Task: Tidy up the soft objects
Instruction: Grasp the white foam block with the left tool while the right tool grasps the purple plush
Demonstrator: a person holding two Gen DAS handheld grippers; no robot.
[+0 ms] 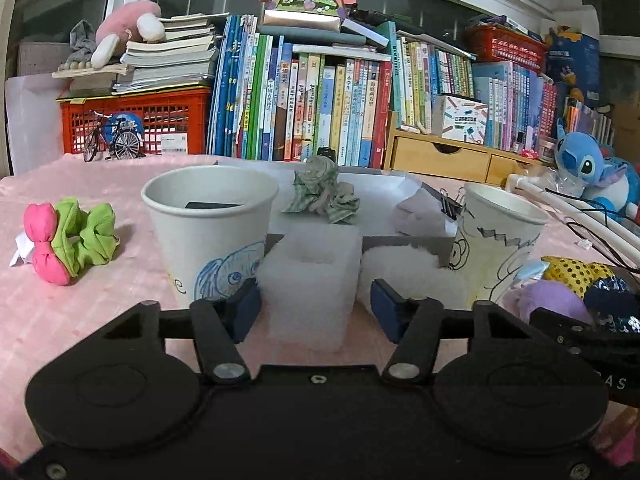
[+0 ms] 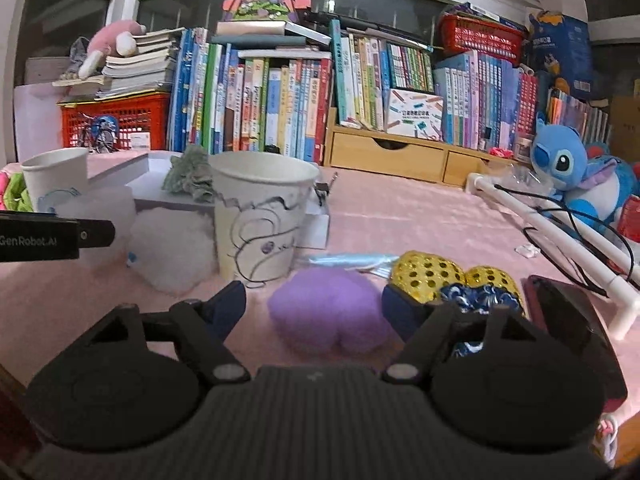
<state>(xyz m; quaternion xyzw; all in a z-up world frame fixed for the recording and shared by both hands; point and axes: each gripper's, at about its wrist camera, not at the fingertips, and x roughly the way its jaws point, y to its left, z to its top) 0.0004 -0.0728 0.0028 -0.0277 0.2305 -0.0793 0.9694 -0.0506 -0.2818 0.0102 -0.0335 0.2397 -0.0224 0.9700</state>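
The left gripper [image 1: 316, 304] sits low over the pink worktop [image 1: 80, 320] with a white foam block [image 1: 310, 276] between its blue-padded fingers [image 1: 246, 308]. The left pad lies right at the block's side and the right pad stands a little clear of it, so the fingers are released, not yet clamped. The block has a square hollow in its top and stands just in front of a shallow grey tray [image 1: 376, 196], between two paper cups — one with a blue drawing [image 1: 210, 232] to its left, one with black line drawings [image 1: 498, 240] to its right. A white fluffy piece [image 1: 404, 268] lies against the tray's front wall, between the block and the right cup. Inside the tray lies a crumpled green-and-white fabric piece [image 1: 324, 192]. Far to the left on the worktop rests a green scrunchie with pink bows [image 1: 68, 240].

The right gripper [image 2: 314, 312] hangs over a purple fluffy pom-pom [image 2: 328, 316], which lies on the worktop between its fingers [image 2: 226, 310]. Neither pad presses on it — the fingers are apart, with a clear gap on the left and the right pad just beside the fluff. To the right of the pom-pom lie a gold sequinned piece [image 2: 432, 276] and a dark blue patterned scrunchie [image 2: 480, 300], touching each other. A dark phone [image 2: 572, 320] lies beyond them at the right edge.
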